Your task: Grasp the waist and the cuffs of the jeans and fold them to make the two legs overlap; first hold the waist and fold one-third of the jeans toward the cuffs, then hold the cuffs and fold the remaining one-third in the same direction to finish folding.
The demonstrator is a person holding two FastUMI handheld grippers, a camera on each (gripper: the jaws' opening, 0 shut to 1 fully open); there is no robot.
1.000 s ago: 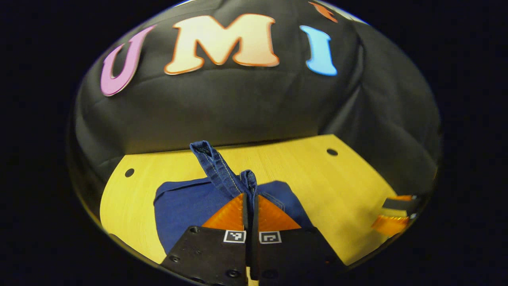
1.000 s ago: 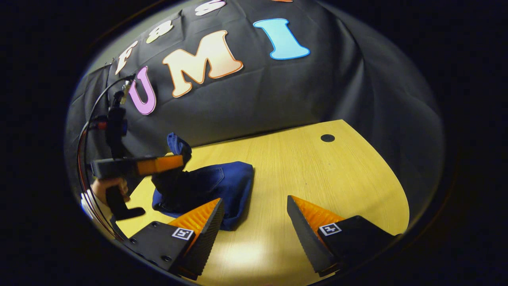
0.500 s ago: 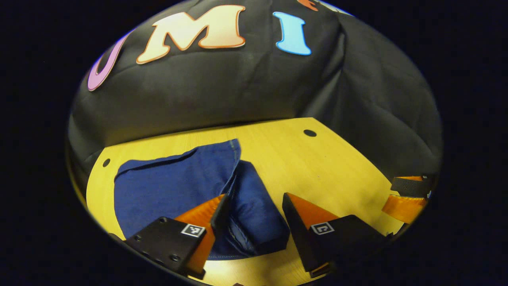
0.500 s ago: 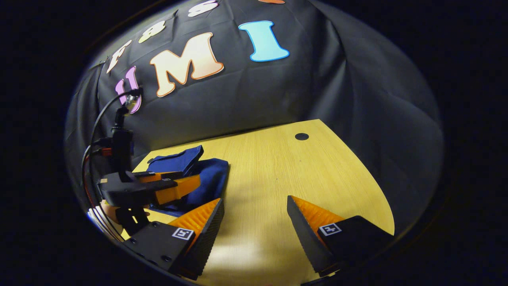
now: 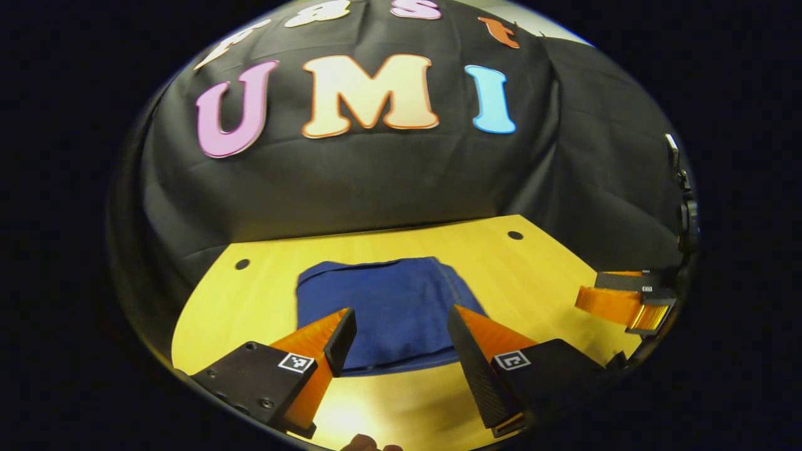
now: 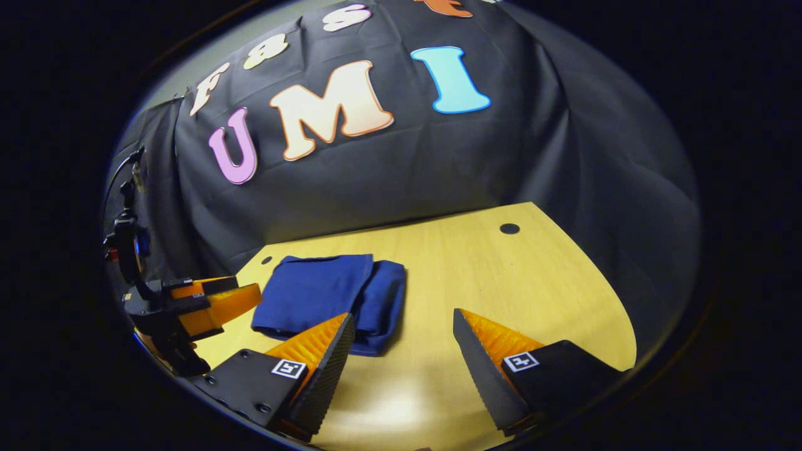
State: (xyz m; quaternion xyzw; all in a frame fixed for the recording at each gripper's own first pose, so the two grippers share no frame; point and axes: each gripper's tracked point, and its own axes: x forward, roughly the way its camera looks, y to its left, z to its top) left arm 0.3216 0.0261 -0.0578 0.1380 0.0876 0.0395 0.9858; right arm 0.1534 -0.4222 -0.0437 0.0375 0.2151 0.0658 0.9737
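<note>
Folded blue jeans (image 5: 385, 307) lying flat on the yellow table (image 5: 539, 275), near its back edge, long side along that edge. Near edge partly hidden behind left gripper (image 5: 398, 335), wide open, holding nothing. Right gripper (image 6: 401, 344) wide open too, holding nothing. No readable label.

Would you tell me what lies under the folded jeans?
The jeans rest folded on the wooden table, whose bare top shows around them. Whatever sits beneath the denim layers is covered.

pale wooden table (image 5: 539, 275) with a rounded edge, two small dark holes (image 5: 515, 235) near its far side, creased black cloth wall (image 6: 401, 169) behind it
</note>
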